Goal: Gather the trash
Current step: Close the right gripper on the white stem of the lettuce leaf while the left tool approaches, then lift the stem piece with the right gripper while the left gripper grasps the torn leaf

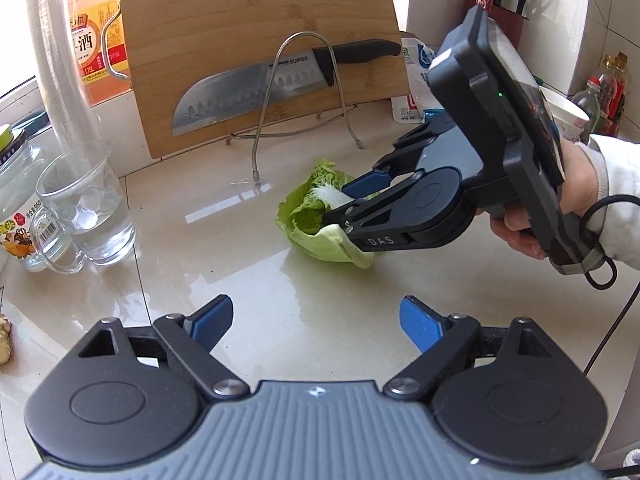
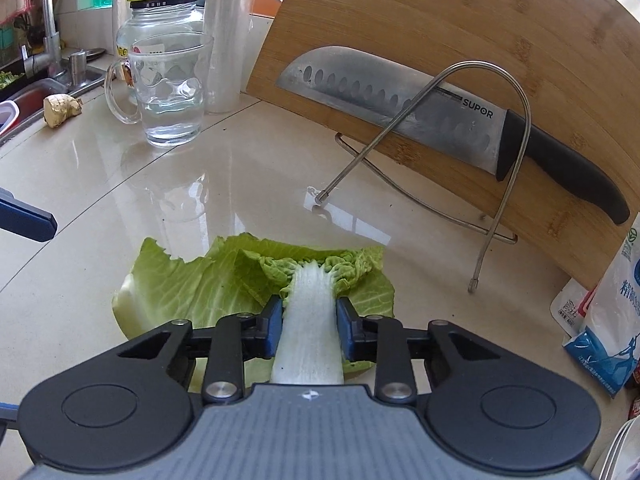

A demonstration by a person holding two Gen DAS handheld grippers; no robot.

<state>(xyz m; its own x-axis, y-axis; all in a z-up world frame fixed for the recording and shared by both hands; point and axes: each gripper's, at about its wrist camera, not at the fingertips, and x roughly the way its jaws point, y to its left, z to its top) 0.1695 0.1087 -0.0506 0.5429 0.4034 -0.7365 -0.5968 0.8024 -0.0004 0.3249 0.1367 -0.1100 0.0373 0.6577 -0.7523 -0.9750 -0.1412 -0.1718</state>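
In the right wrist view the right gripper [image 2: 307, 330] sits at lower centre, its blue pads [image 2: 274, 328] pressed against both sides of the white rib of a cabbage leaf [image 2: 308, 320] — clenched on that stalk. The leaf's green frill spreads out ahead of the fingers, lying on the glossy beige counter [image 2: 200, 200] in the lower middle of the frame. No earlier picture is given, so only the grip itself can be told.

In the left wrist view the left gripper [image 1: 316, 322] fills the bottom of the frame with its blue pads [image 1: 420, 324] standing wide apart over bare counter — released, nothing between them. Right of centre the right gripper [image 1: 346, 204] comes in from the right, held by a hand [image 1: 532, 216] in a pale sleeve, with the cabbage leaf [image 1: 316, 220] at its tips.

Behind, a bamboo cutting board [image 2: 460, 40] leans in a wire rack [image 2: 480, 160], a black-handled knife [image 2: 400, 104] resting across it. At upper left of the right wrist view stand a glass mug [image 2: 172, 92] with water and a glass jar [image 2: 160, 20], with a piece of ginger [image 2: 62, 108] nearer the left edge, and a blue-and-white bag [image 2: 608, 320] at the right edge
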